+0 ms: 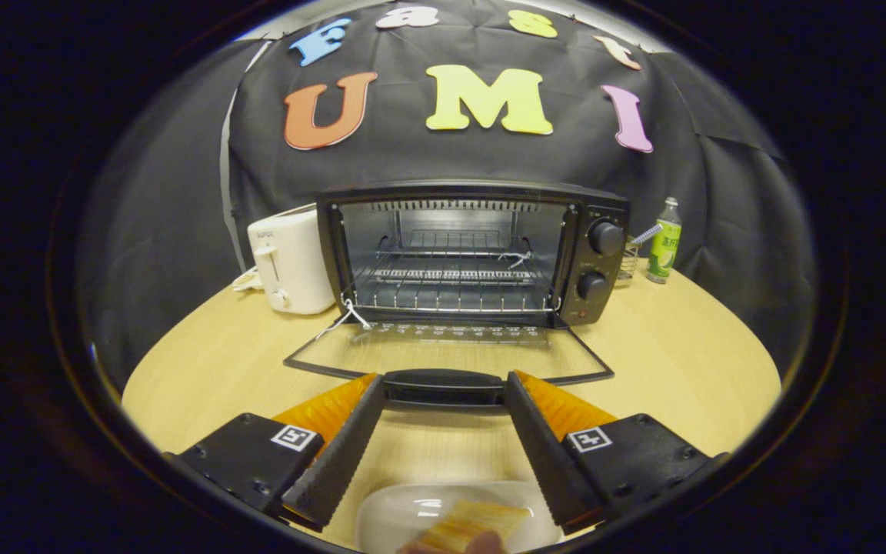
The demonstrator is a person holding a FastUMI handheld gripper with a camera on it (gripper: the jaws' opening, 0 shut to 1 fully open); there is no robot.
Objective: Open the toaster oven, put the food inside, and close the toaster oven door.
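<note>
On the pale wooden desk (666,362) the toaster oven (474,254) stands with its glass door (451,350) dropped flat toward us, the wire rack (451,281) inside bare. By my reckoning the opening step is done and the loading step is next.

The gripper (443,408) hangs just short of the door's dark handle (443,387), which lies across the gap at the fingertips. Its jaws are spread wide, released, grasping nothing.

The food (474,523), a golden, toast-like piece, sits on a pale plate (404,515) on the desk, under and behind the fingers, nearer than the oven. The next move, I'd say, calls for pulling back and tipping down to that plate, closing on the piece, then carrying it over the lowered door onto the rack.

Much of the plate and food is cut off low down, so what the food is exactly is hard to say. Something blurred touches its near side; I cannot tell what. Beside the oven stand a white toaster (289,261) and, on the other side, a green bottle (664,242).
</note>
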